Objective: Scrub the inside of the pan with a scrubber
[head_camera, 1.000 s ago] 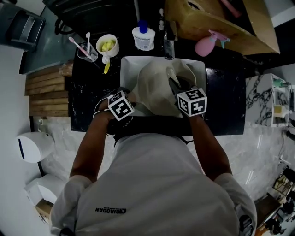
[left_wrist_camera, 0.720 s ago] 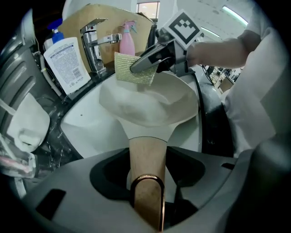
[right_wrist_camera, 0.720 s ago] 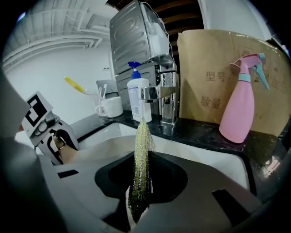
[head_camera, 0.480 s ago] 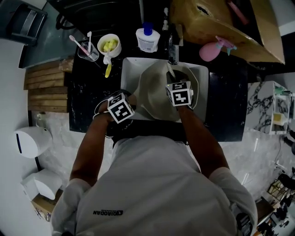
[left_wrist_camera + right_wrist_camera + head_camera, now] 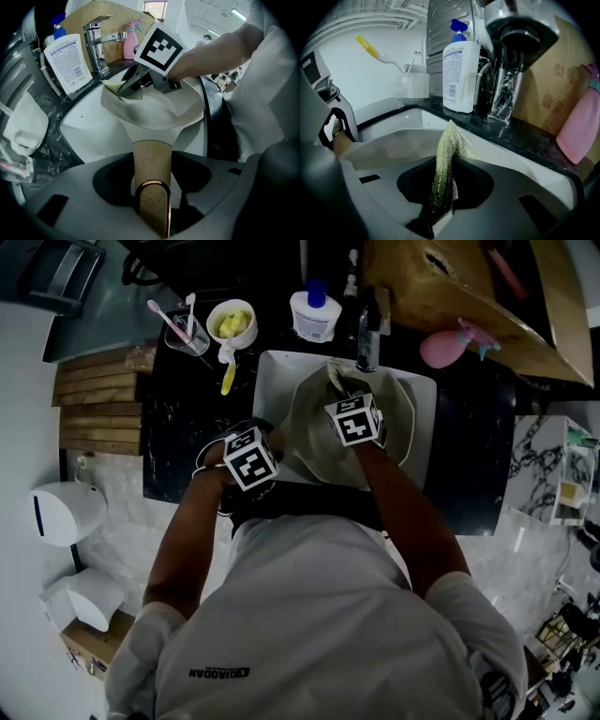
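Left gripper was clamped on the pan's wooden handle, its jaws narrow on either side of it. Right gripper had its jaws closed on a yellow-green scrubber, which stuck out past the tips as a thin folded strip. The pan, pale inside, sat in the white sink with its handle pointing back toward the person and its far rim below the tap. In the left gripper view, the right gripper was down inside the pan on its far side. The scrubber seemed to press against the inner wall near the rim, though the dim light made the contact hard to confirm. A soap bottle stood on the dark counter just left of the tap, and a pink spray bottle stood to its right.
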